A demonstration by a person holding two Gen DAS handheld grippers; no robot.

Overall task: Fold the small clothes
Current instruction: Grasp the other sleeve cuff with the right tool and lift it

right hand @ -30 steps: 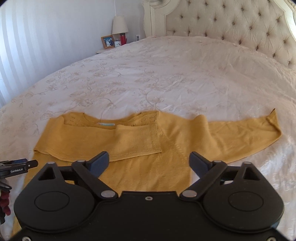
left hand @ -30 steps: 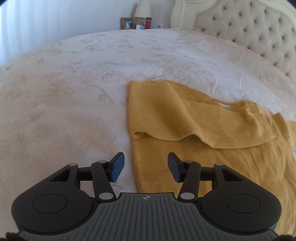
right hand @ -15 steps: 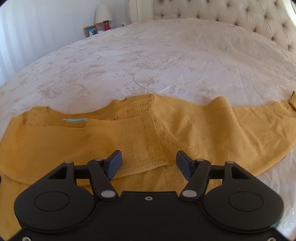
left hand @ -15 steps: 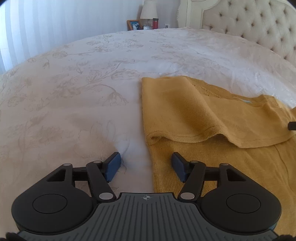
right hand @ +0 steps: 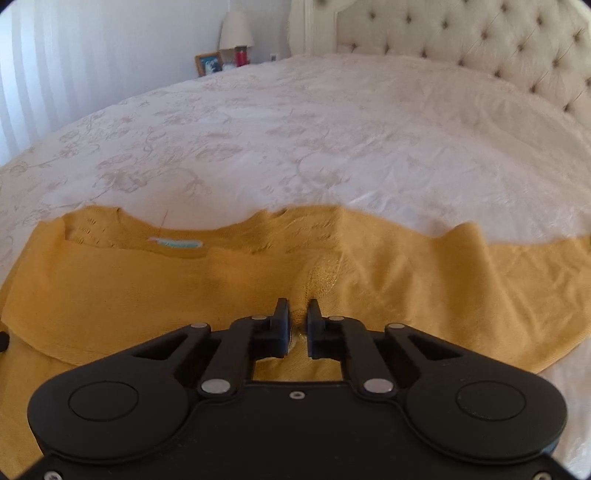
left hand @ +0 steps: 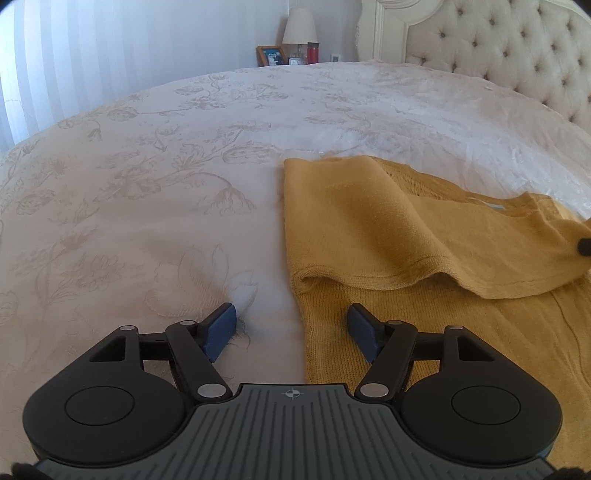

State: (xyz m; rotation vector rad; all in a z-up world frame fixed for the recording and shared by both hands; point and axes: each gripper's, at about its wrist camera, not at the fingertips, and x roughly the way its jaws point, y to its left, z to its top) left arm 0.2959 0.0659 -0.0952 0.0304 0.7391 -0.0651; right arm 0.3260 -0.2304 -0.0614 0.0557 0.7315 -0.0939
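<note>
A mustard-yellow knit sweater (left hand: 424,236) lies flat on the white bedspread (left hand: 155,177), its left sleeve folded across the chest. My left gripper (left hand: 291,326) is open and low, straddling the sweater's left side edge: one finger on the bedspread, one on the knit. In the right wrist view the sweater (right hand: 129,288) fills the lower half, its right sleeve (right hand: 498,280) stretching out to the right. My right gripper (right hand: 298,317) is shut on a pinch of the sweater near the right armpit seam.
A tufted cream headboard (right hand: 461,48) stands at the back right. A nightstand with a lamp (left hand: 300,27), a photo frame (left hand: 271,55) and a red cup (left hand: 313,53) is beyond the bed's far side. White curtains (left hand: 92,62) hang at the left.
My right gripper moved down onto the sweater and closed on the fabric by the right armpit. My left gripper slid lower to the sweater's left edge and stayed open.
</note>
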